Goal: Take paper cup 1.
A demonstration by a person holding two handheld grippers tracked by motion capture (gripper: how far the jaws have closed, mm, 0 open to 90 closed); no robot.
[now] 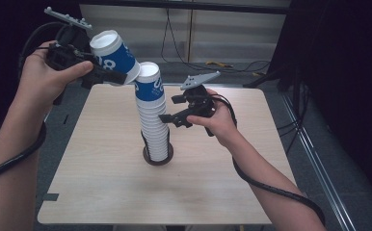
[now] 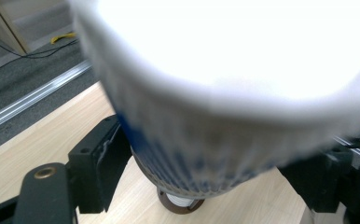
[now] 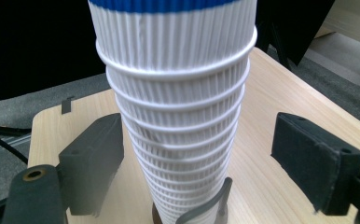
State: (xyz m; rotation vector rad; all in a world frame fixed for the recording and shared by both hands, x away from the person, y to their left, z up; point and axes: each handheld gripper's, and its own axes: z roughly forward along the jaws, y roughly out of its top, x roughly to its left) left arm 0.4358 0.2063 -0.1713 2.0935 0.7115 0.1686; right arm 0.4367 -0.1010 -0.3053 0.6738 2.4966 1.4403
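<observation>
My left gripper [image 1: 108, 73] pinches a blue-and-white ribbed paper cup [image 1: 112, 55], tilted, just up-left of the tall stack of matching cups [image 1: 153, 115] in its dark ring holder [image 1: 158, 156]. My right gripper [image 1: 168, 118] flanks the stack with its pads spread clear of it, I guess to steady it.

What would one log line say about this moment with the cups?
left claw: shut on lifted cup | right claw: open around cup stack, not touching | stack: upright in holder
</observation>
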